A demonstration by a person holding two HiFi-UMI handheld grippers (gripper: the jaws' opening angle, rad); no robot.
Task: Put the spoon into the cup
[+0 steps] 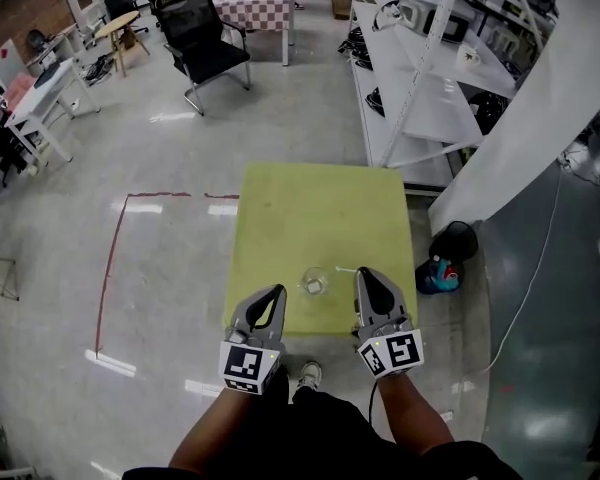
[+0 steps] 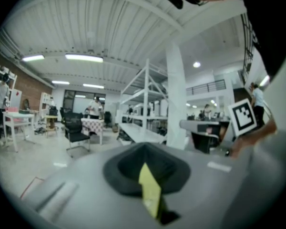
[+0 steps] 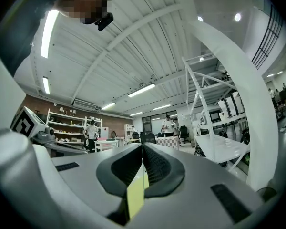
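- Table (image 1: pixel 280 218): yellow-green top, standing on a grey shop floor. It bears both task items near its front edge, close to the person.
- Left gripper (image 1: pixel 270 303): held low at the front edge, left of the cup. Its own view shows the dark pads (image 2: pixel 144 149) pressed together with nothing between them.
- Right gripper (image 1: pixel 370 283): held at the front edge, right of the cup. Its ribbed pads (image 3: pixel 143 149) meet at the tip and carry nothing.
- Cup (image 1: pixel 314 283): clear glass, upright, between the two grippers and slightly ahead of the left one.
- Spoon (image 1: pixel 346 269): a thin pale sliver lying flat on the table, just right of the cup and outside it.
  - Its long axis appears to run left-right across the table; it is too small to tell bowl from handle.
  - It lies just ahead and left of the right gripper's tip, so the right hand is the nearer. The jaws would need to part and come down across the shaft.
- View notes: only the head view shows cup, spoon and table layout. Both gripper views look out level over the room (shelving, chairs, people at a distance) and show no task item, but they settle how the jaws stand.
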